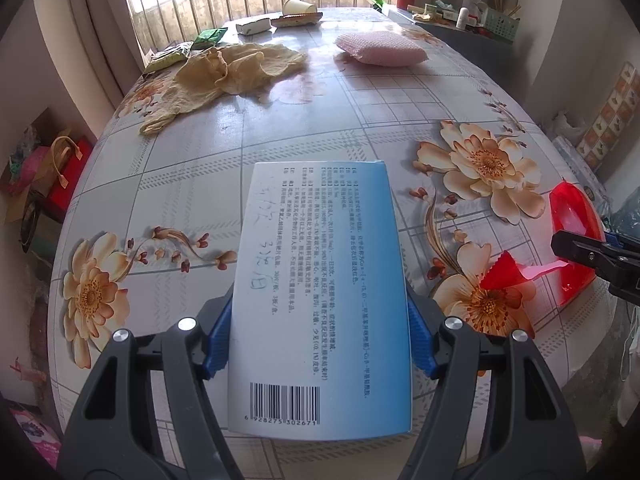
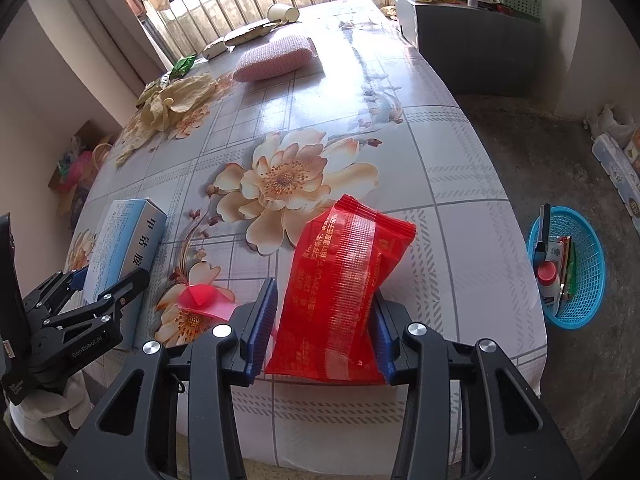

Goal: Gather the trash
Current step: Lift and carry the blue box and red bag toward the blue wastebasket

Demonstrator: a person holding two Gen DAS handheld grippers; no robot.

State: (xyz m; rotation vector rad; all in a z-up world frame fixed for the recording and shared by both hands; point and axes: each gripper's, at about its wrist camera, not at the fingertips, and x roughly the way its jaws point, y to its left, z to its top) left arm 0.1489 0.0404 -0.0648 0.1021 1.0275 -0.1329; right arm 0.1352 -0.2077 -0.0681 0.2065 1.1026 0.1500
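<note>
My left gripper (image 1: 318, 332) is shut on a white and blue medicine box (image 1: 320, 288), held flat just above the floral tablecloth (image 1: 280, 128); the box also shows in the right wrist view (image 2: 124, 244). My right gripper (image 2: 324, 320) is shut on a red plastic snack bag (image 2: 344, 292), seen in the left wrist view at the right edge (image 1: 576, 240). A torn red wrapper piece (image 2: 200, 298) lies on the table between the grippers. A blue plastic basket (image 2: 576, 268) with several trash items stands on the floor to the right of the table.
A crumpled yellow cloth (image 1: 224, 76), a pink sponge pad (image 1: 380, 48), green packets (image 1: 208, 38), a white packet (image 1: 252, 26) and a paper cup (image 1: 296, 7) lie at the table's far end. A grey cabinet (image 2: 476, 48) stands at the far right. Bags (image 1: 60, 172) sit on the floor to the left.
</note>
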